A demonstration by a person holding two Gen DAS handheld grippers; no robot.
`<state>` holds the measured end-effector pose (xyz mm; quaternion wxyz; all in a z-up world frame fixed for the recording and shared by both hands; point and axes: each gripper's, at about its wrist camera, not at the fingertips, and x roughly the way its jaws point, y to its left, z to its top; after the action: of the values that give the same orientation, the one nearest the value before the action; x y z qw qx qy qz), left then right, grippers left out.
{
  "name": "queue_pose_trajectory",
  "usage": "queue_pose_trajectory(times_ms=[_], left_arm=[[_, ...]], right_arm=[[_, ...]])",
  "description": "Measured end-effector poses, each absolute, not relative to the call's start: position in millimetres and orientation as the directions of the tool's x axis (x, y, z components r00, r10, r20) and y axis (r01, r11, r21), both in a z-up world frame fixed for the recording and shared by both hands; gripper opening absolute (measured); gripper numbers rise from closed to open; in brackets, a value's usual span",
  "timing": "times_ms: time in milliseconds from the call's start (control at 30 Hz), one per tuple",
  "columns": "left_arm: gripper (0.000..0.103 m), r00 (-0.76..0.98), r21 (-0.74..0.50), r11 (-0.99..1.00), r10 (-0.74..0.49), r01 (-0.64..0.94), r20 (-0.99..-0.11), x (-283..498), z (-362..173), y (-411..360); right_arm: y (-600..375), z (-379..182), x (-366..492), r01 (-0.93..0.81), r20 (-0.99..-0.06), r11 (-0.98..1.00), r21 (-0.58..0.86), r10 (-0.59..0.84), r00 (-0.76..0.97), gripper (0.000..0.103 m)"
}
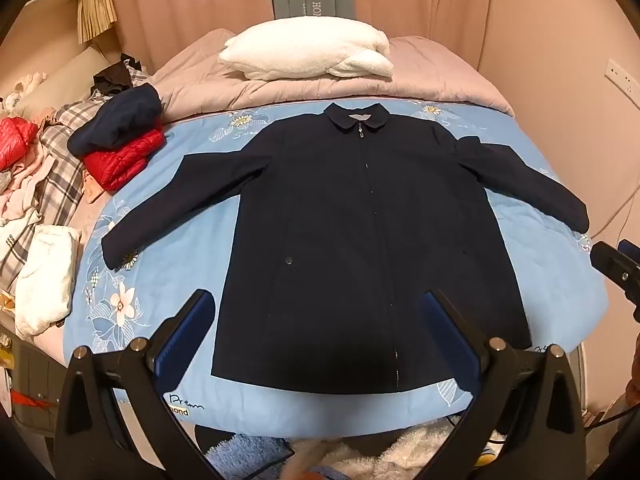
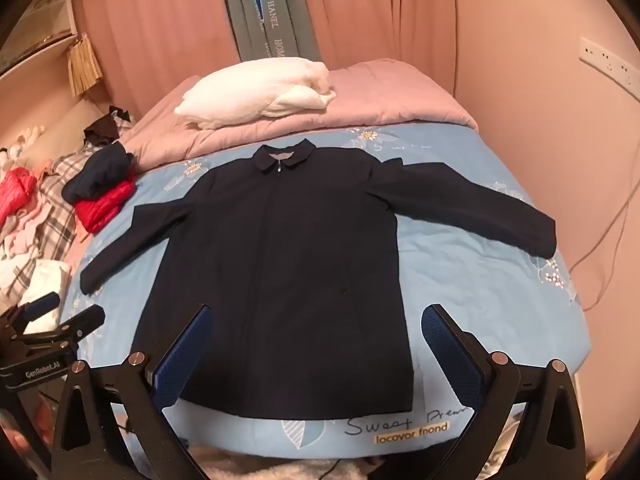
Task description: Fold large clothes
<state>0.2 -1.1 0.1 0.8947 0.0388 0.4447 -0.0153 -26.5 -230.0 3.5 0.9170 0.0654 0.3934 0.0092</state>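
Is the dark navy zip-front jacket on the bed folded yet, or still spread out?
Spread out: the dark navy zip-front jacket lies flat, front up, both sleeves extended sideways, zipped to the collar.

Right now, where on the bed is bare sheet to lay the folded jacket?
Bare blue sheet lies between the navy jacket body and the bed's right edge, below the right sleeve. A narrower patch sits under the left sleeve. The left side is crowded with the folded red and navy clothes.
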Motion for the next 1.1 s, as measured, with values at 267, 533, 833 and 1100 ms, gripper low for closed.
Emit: queue_pose_trajectory(times_ms=[267,533,833,1100], left_arm=[[0.103,0.609,0.055,0.996,0.002,0.067,-0.793,3.5,-0.3,-3.0],[0.103,0.616,0.054,0.996,0.001,0.066,-0.788,3.5,2.7,-6.4],[0.103,0.616,0.057,0.996,0.001,0.07,-0.788,3.4,0.9,-7.7],[0.103,0.615,0.057,0.996,0.0,0.073,-0.788,4.0,-1.1,-5.8]], right_arm=[[-228.4,3.1,-26.6,0.026,-0.715,0.992,0.127,0.073,0.695,0.103],[-228.4,5.5,-25.6,0.023,-0.714,0.991,0.134,0.081,0.695,0.103],[-227.9,0.8,-23.5,0.018,-0.715,0.991,0.134,0.084,0.694,0.103],[-225.2,-0.8,-22.3,0.015,-0.718,0.991,0.135,0.087,0.69,0.103]])
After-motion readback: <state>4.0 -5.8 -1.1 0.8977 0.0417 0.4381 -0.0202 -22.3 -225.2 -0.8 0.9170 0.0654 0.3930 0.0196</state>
